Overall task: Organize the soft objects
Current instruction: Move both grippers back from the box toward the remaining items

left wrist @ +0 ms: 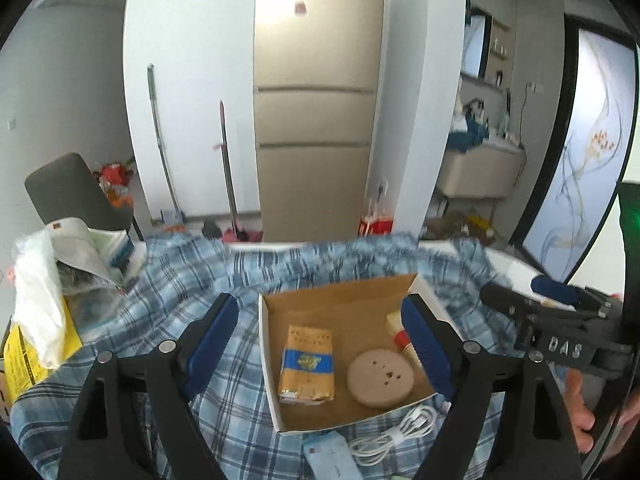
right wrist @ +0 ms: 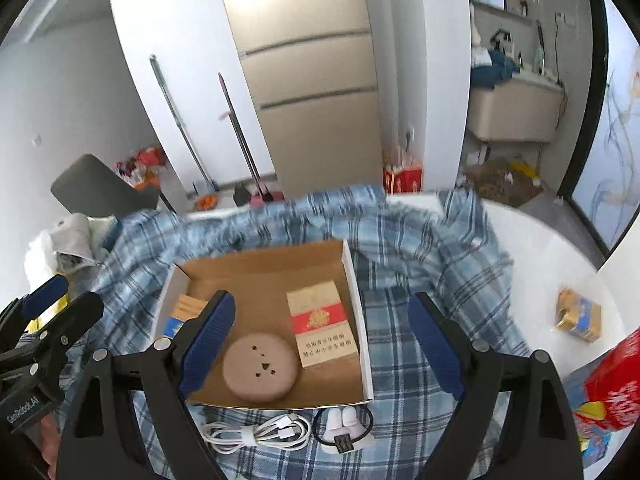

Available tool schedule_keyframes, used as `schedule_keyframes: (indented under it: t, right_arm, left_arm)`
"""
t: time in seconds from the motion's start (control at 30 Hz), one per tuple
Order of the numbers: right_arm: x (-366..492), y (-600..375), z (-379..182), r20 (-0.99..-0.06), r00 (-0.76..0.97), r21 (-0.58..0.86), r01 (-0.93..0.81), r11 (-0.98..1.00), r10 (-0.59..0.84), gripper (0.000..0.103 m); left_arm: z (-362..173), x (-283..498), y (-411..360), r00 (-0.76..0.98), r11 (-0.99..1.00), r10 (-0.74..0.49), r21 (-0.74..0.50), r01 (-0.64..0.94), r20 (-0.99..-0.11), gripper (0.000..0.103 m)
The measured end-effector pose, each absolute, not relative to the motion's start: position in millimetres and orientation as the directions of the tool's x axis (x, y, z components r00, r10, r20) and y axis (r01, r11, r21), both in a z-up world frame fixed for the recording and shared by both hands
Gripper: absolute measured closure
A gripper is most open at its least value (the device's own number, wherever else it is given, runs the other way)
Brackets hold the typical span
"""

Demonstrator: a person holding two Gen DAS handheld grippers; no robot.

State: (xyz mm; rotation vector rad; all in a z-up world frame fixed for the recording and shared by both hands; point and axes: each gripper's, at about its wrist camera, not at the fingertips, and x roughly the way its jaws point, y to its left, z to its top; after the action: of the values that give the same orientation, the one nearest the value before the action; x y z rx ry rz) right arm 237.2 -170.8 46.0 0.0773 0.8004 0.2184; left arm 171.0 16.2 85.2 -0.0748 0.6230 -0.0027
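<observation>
Seen from the left wrist: left gripper [left wrist: 320, 344] spread wide, holding nothing, above the cardboard box [left wrist: 272, 364]; blue plaid cloth [left wrist: 248, 276] lying rumpled beneath and around that box; white cable [left wrist: 396, 432] just in front of the box. Seen from the right wrist: right gripper [right wrist: 324, 344] likewise agape and empty over the box, round tan disc [right wrist: 260, 372] and red-and-gold pack [right wrist: 322, 328] inside it.

Blue-and-white plaid shirt [right wrist: 420, 248], brown-lined white box [right wrist: 256, 268], red-and-cream pack [right wrist: 322, 330], tan disc [right wrist: 260, 372], white cable [right wrist: 260, 432].
</observation>
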Motion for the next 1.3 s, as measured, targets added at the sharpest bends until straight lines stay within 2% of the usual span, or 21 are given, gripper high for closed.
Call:
schedule_keyframes:
  t: [0.23, 0.33, 0.4, 0.5, 0.7, 0.83, 0.93, 1.17, 1.3]
  right_arm:
    - [197, -184, 78, -0.662, 0.719, 0.110, -0.186, 0.976, 0.212, 0.015]
    - [183, -191, 84, -0.644, 0.734, 0.110, -0.192, 0.975, 0.218, 0.015]
    - [173, -195, 85, -0.636, 0.739, 0.113, -0.196, 0.974, 0.223, 0.015]
    - [159, -197, 82, -0.629, 0.743, 0.105, -0.211, 0.972, 0.229, 0.015]
    - [135, -202, 66, -0.568, 0.781, 0.123, -0.231, 0.965, 0.260, 0.015]
    - [138, -200, 46, -0.580, 0.767, 0.132, -0.245, 0.961, 0.275, 0.015]
    - [143, -198, 28, -0.593, 0.757, 0.133, -0.244, 0.961, 0.274, 0.015]
    - [149, -194, -7, -0.591, 0.754, 0.123, -0.267, 0.956, 0.287, 0.015]
    - [150, -190, -24, -0.583, 0.768, 0.072, -0.275, 0.959, 0.264, 0.015]
  left_arm:
    - [123, 126, 12, 0.908, 0.997, -0.029, -0.073, -0.001, -0.418, 0.015]
    - [128, 105, 13, 0.930, 0.996, -0.039, -0.089, 0.007, -0.366, 0.009]
    - [129, 90, 13, 0.940, 0.995, -0.046, -0.097, 0.014, -0.337, 0.000]
    - [127, 71, 12, 0.950, 0.994, -0.057, -0.109, 0.024, -0.306, 0.000]
    - [104, 54, 3, 0.953, 0.999, -0.019, -0.034, 0.009, -0.301, 0.000]
    - [73, 56, 3, 0.944, 0.997, -0.009, -0.076, -0.017, -0.329, 0.000]
    - [52, 62, -2, 0.934, 0.999, -0.008, -0.042, -0.007, -0.358, 0.000]
    - [8, 66, -6, 0.939, 1.000, 0.010, 0.005, -0.009, -0.345, 0.000]
    - [-10, 78, -8, 0.919, 1.000, 0.007, 0.016, -0.001, -0.395, 0.000]
